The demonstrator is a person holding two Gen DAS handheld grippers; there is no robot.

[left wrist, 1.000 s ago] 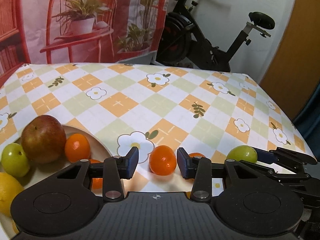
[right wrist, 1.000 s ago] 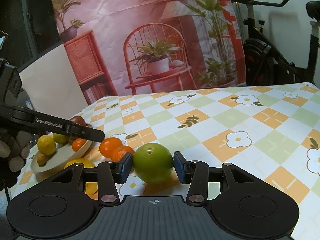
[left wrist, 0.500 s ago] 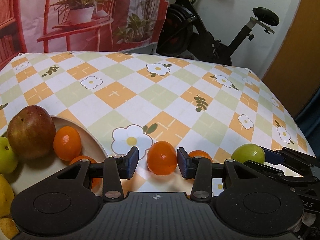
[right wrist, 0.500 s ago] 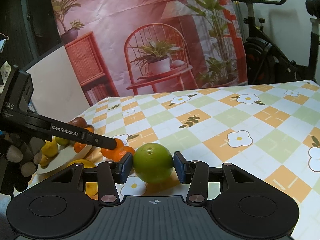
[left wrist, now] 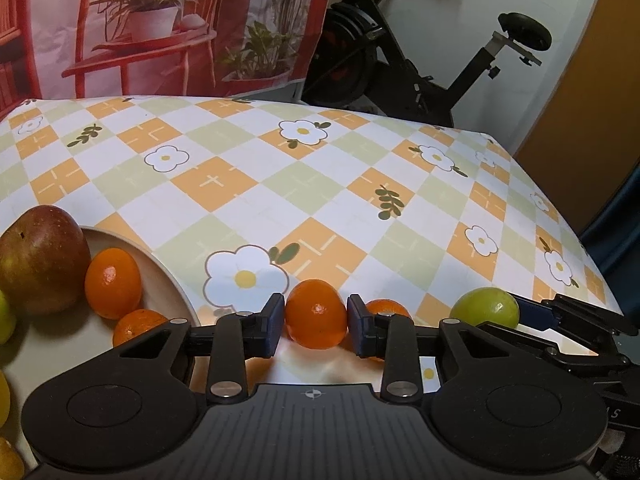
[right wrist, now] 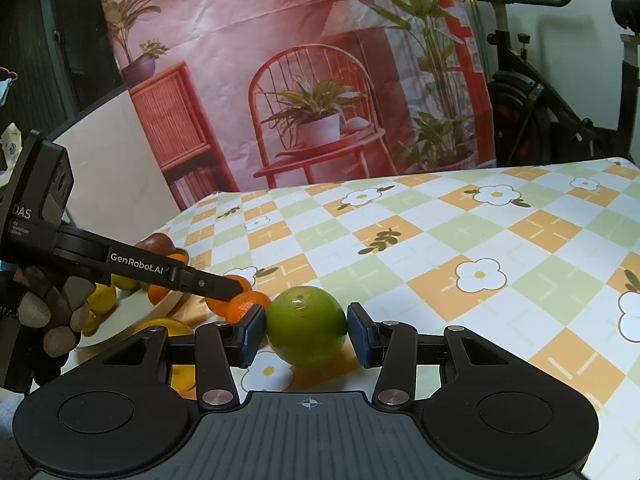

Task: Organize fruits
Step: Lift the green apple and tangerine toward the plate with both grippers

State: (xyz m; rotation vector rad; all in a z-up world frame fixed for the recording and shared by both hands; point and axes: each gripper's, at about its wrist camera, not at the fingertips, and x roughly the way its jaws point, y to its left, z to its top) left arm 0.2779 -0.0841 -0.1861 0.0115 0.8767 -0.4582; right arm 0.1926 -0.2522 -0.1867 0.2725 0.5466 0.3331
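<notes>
Our left gripper (left wrist: 316, 326) had its fingers (left wrist: 269, 326) closing in on a small glossy tangerine (left wrist: 316, 314), round, deep orange, with a pale stem dimple facing us. The pads sat right against both its sides as it rested on the bench (left wrist: 248, 184). A second tangerine (left wrist: 387, 307) sat just behind the right pad, mostly hidden.

Our right gripper (right wrist: 306, 334) held a green citrus (right wrist: 306, 326), smooth, bright green, dimpled on top. Its left pad touched the fruit; a thin gap showed at the right pad, so we could not tell if the grip was firm.

Beside the left gripper, a beige plate (left wrist: 168, 276) carried a dull red apple (left wrist: 40, 260), two more tangerines (left wrist: 113, 282), and a yellow and a green fruit at the picture's edge. The bench wore a checked orange-and-green cloth with white flowers.
</notes>
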